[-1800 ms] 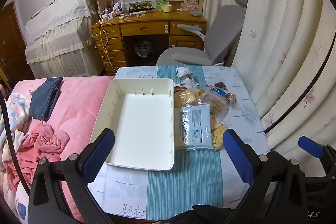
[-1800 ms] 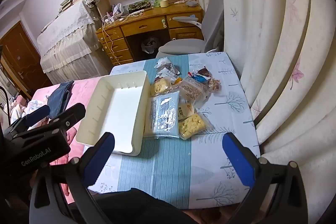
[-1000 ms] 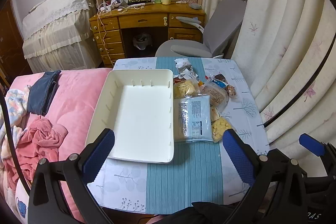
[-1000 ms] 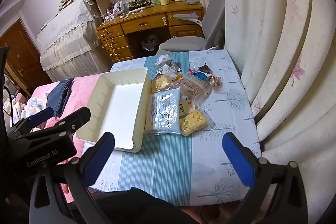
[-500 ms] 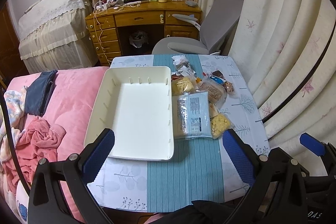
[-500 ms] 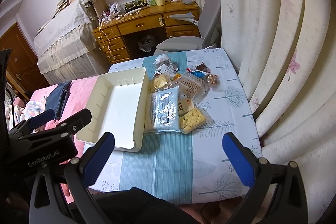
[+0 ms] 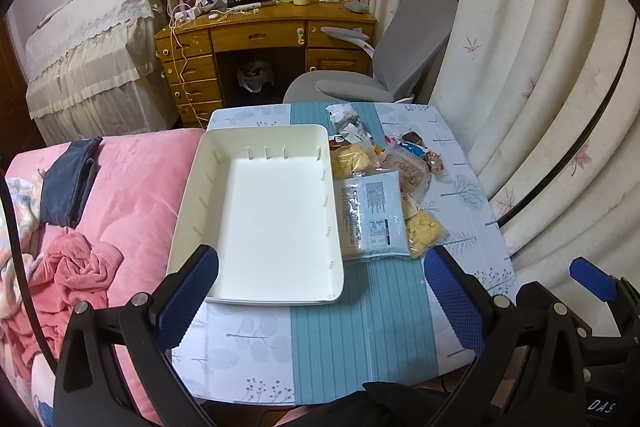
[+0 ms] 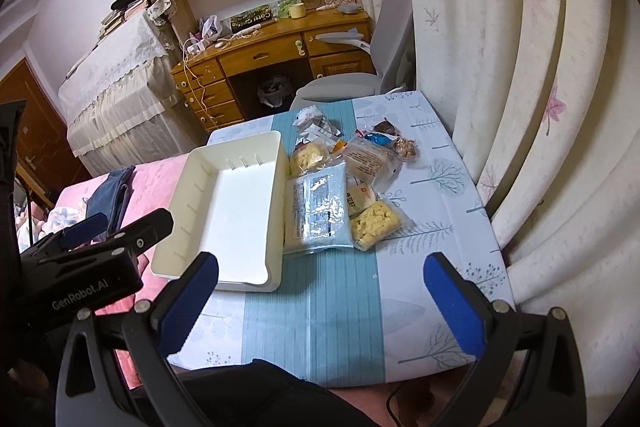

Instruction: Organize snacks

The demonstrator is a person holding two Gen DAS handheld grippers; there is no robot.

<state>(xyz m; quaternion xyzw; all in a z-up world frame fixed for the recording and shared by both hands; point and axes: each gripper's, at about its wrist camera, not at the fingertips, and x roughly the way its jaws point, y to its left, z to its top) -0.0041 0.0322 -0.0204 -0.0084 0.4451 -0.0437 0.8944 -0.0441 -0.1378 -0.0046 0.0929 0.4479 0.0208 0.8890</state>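
While both grippers hang wide open and empty, the snacks [image 8: 340,183] lie at frame centre, beside the tray [image 8: 224,211], straight ahead of the right gripper [image 8: 320,291]; the left gripper [image 7: 320,287] faces the tray, so the right looks nearer, the big blue packet [image 8: 318,211] lengthwise away.

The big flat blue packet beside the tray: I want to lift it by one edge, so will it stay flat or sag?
The blue packet looks like thin, shiny film, so it will probably sag from a single-edge grip. That glossy wrap may be slippery. It lies over a smaller snack, which might shift as the packet lifts.
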